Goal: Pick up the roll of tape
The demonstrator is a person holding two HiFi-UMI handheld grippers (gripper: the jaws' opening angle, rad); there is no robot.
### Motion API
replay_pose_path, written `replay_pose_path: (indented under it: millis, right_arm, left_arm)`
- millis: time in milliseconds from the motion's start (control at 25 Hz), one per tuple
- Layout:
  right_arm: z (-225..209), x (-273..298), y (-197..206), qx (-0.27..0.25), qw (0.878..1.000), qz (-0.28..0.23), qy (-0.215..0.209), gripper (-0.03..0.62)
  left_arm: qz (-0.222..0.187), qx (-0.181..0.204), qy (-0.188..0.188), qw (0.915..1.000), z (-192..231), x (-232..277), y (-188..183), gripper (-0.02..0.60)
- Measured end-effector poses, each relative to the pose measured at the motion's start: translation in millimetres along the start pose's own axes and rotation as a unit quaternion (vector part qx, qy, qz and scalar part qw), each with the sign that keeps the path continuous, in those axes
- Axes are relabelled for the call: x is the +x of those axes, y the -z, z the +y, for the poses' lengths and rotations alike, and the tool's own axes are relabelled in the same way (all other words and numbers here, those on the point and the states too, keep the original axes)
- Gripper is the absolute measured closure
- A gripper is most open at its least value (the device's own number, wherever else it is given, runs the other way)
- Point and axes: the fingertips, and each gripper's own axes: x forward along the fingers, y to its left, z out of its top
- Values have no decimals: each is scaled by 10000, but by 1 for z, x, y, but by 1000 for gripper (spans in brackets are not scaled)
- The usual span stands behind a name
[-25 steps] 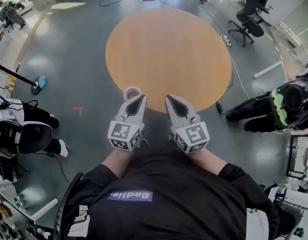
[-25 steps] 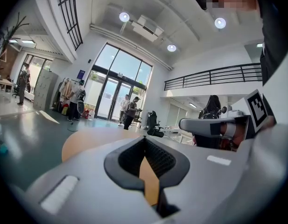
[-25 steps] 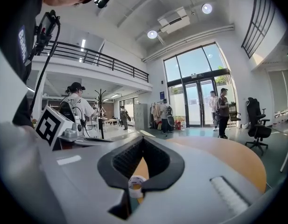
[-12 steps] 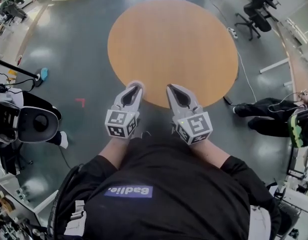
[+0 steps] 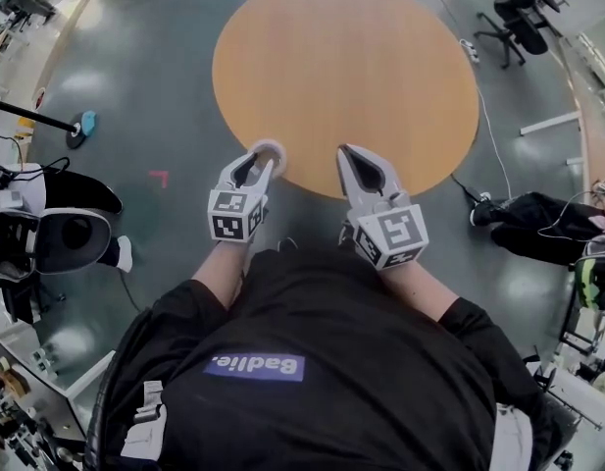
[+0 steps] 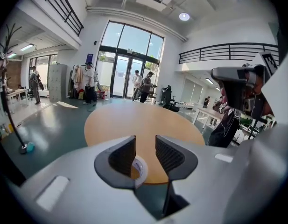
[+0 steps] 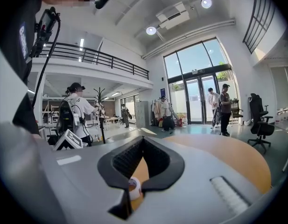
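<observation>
The roll of tape (image 5: 268,152), a pale ring, lies flat at the near left edge of the round wooden table (image 5: 351,67). My left gripper (image 5: 254,164) reaches it from my side; its jaws are opening. In the left gripper view the tape (image 6: 140,168) shows low in the gap, close against the left finger (image 6: 120,155), and the right pad stands clear of it. My right gripper (image 5: 350,154) hovers over the table's near edge, a hand's width to the right, with its tips together and nothing held. Through its jaws the tape (image 7: 133,186) shows small on the tabletop.
An office chair (image 5: 510,29) and a power strip with cable (image 5: 469,51) are on the floor beyond the table at right. A person in black (image 5: 532,226) is low on the floor at right. A stand base (image 5: 82,128) sits at left.
My left gripper has sunk with the tape at its tip, down to the table's edge, and its jaws have parted. The right gripper has shifted slightly sideways, still shut.
</observation>
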Motion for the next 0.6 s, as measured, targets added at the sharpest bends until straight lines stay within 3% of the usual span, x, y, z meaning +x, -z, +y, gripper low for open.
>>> replay_pose_path:
  millis: [600]
  right_arm:
    - [-7,-8,21,91,9996,199,172,588]
  left_arm:
    - [1334,343,-357,9898,58,39,84,337]
